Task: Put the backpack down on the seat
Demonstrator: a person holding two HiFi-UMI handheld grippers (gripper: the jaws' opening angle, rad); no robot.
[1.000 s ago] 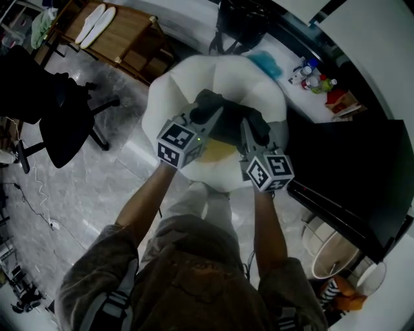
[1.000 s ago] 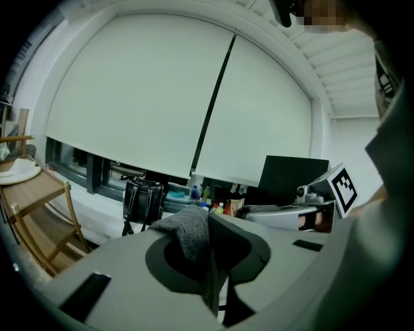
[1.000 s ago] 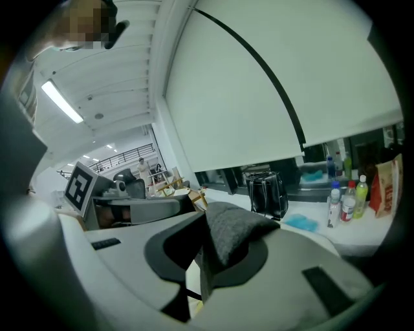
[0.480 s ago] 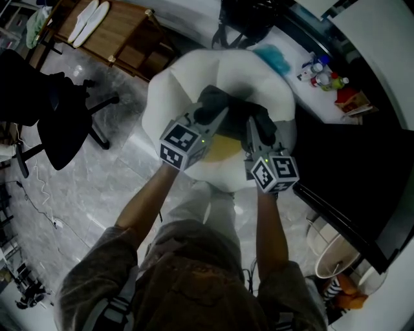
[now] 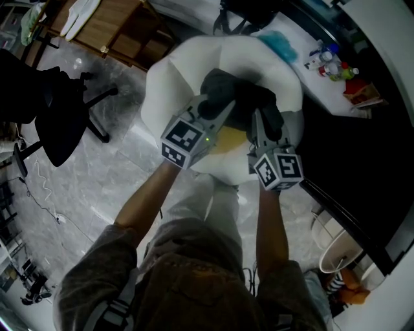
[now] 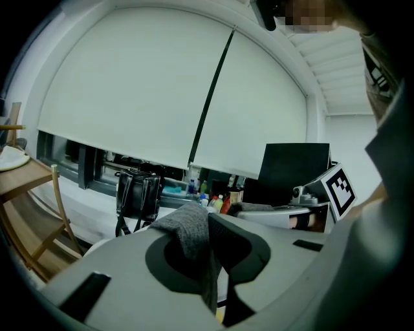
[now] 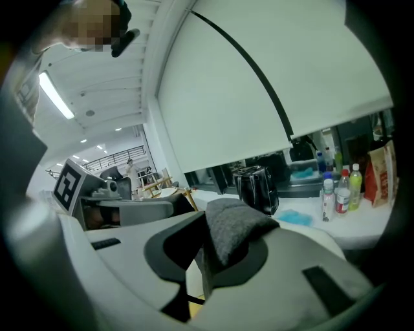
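A dark grey backpack (image 5: pixel 240 102) hangs low over a round white seat (image 5: pixel 167 87); whether it touches the cushion I cannot tell. A yellow patch (image 5: pixel 228 138) shows under the backpack's near edge. My left gripper (image 5: pixel 213 114) is shut on a fold of grey backpack fabric (image 6: pixel 189 227) at the backpack's left side. My right gripper (image 5: pixel 259 124) is shut on another grey fold (image 7: pixel 231 227) at its right side. In each gripper view the jaws (image 6: pixel 210 258) (image 7: pixel 204 265) stand close together with fabric bulging above them. The lower backpack is hidden behind the grippers.
A black office chair (image 5: pixel 53 123) stands left of the seat, a wooden bench (image 5: pixel 111 26) behind it. A black handbag (image 5: pixel 249 11) and a teal cloth (image 5: pixel 275 45) lie beyond the seat. Several bottles (image 5: pixel 331 63) stand on the white counter; a black desk (image 5: pixel 362 152) runs along the right.
Both grippers have sunk a little toward the white seat, carrying the backpack with them. Their jaws stay closed on the fabric.
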